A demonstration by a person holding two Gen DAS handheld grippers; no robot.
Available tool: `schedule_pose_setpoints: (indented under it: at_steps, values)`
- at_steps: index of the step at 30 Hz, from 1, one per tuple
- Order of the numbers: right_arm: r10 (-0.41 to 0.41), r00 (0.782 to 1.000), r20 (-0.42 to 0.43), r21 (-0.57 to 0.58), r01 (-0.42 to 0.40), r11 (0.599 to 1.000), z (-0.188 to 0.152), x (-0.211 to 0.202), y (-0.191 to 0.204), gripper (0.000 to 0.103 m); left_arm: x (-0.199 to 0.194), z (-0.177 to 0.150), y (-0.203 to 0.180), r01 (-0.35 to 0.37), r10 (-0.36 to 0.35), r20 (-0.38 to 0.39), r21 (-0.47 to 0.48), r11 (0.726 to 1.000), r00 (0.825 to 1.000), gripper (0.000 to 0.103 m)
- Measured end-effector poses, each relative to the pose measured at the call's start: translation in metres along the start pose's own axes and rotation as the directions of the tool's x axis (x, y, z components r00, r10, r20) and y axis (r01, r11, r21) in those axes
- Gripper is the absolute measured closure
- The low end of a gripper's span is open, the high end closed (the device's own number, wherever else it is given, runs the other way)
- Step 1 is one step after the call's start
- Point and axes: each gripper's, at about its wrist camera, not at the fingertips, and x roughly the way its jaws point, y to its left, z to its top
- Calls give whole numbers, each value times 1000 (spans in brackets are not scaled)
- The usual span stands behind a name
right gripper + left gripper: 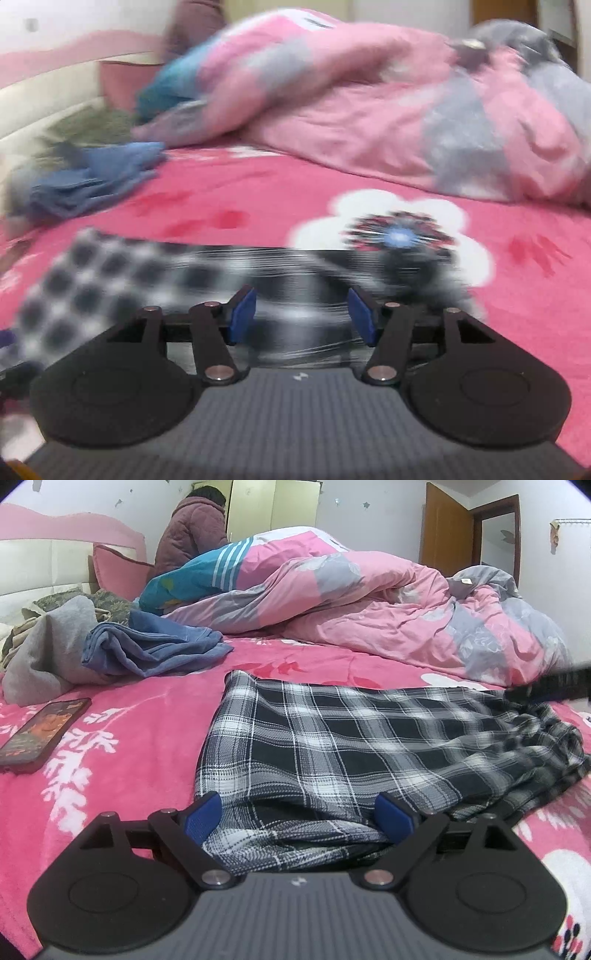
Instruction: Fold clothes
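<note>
A checked shirt [351, 746] lies on a pink bed [140, 746], its near edge between the wide-open left tool [297, 818]; the right tool [301, 314] hovers half open, empty.

The shirt [332, 746] is showing black-and-white plaid. The blanket [147, 760] is glowing hot pink with white flowers. The quilt [369, 609] is mixing pale pink and grey. Blue pads [202, 816] are tipping black grippers.

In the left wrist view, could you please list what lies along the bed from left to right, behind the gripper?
Phone → grey garment → blue garment → plaid garment → rumpled pink quilt.
</note>
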Motion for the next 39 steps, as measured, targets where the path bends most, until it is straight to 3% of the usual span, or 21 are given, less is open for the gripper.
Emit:
schedule_pose_setpoints:
  at_steps: [2,4,5,7,10,14,18,21,23,27,31,35,39]
  values:
    - [37,999,-25,-40,-38,998,-11,4,16,40,-4,1,0,-1,1,-3,-7,1000,1000,12]
    - [21,988,-154,-61,-31,998,-32,32,21,39,-13,0,-3,-17,17,23,5,1000,1000,12]
    - [17,993,-117,-72,-26,997,-41,34,22,37,-19,-1,-5,-35,34,44,16,999,998,12]
    - [-15,990,-140,-62,6,998,-30,30,27,37,-28,-7,-10,-58,54,85,48,997,995,12]
    - [-4,992,-128,-41,-1,999,-6,19,42,37,-31,-17,-14,-35,30,84,60,998,996,12]
    - [161,985,-66,-83,-166,983,30,16,91,37,-27,-27,-18,-37,32,72,75,997,997,12]
    - [315,943,-112,-139,-328,934,57,48,151,39,-28,-33,-15,-17,9,96,77,997,995,12]
    - [373,912,-169,-186,-401,897,71,81,190,54,-30,-41,-11,3,-14,124,85,996,992,12]
    - [390,895,-217,-205,-432,878,75,105,211,74,-30,-43,-12,1,-15,137,101,995,990,12]
    - [367,872,-324,-250,-452,856,60,152,238,84,-29,-47,-14,-8,-11,152,126,992,988,12]
    - [352,877,-328,-260,-442,858,58,159,243,86,-32,-49,-11,7,-28,161,131,991,987,12]
    - [362,896,-258,-273,-427,862,76,136,239,87,-34,-50,-8,17,-39,166,132,991,985,12]
    - [327,907,-265,-257,-394,882,74,167,247,87,-35,-49,-6,24,-44,164,123,992,986,13]
